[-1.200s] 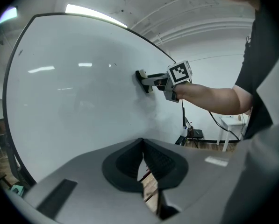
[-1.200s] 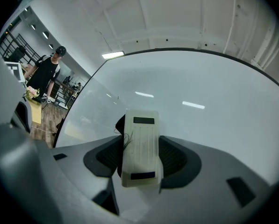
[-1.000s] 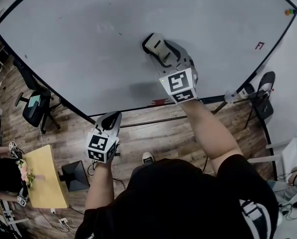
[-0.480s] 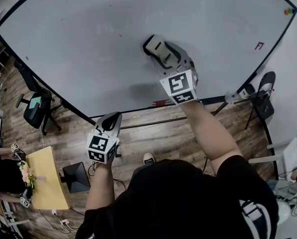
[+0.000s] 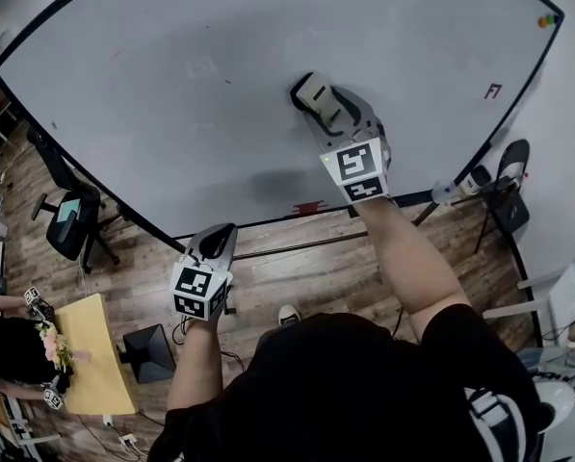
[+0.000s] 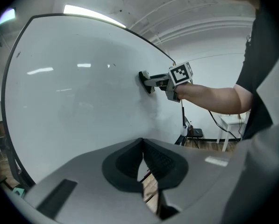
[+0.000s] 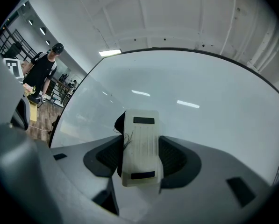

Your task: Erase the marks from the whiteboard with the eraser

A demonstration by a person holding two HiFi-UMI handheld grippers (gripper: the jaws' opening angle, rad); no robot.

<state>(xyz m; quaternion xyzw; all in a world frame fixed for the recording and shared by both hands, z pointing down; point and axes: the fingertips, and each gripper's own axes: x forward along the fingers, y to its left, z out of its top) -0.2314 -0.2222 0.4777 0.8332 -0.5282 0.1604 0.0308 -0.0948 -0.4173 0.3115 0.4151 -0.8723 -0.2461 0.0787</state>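
Observation:
A large whiteboard (image 5: 171,75) with a black frame fills the upper head view. My right gripper (image 5: 311,94) is shut on a white eraser (image 7: 140,146) and holds it against the board near its middle; the eraser (image 5: 309,92) shows at the gripper's tip. In the left gripper view the same eraser (image 6: 145,81) touches the board (image 6: 74,97). A small red mark (image 5: 493,90) sits at the board's right side, and faint smudges (image 5: 202,66) lie left of the eraser. My left gripper (image 5: 217,242) hangs below the board's lower edge, shut with nothing in it.
Coloured magnets (image 5: 548,20) sit at the board's far right corner. A red thing (image 5: 307,207) lies on the board's tray. Below are an office chair (image 5: 67,224), a wooden table (image 5: 90,354) with a person beside it, and a folding chair (image 5: 508,176).
My right gripper and the eraser have slid slightly to the right and down on the board. The left gripper has dropped a little.

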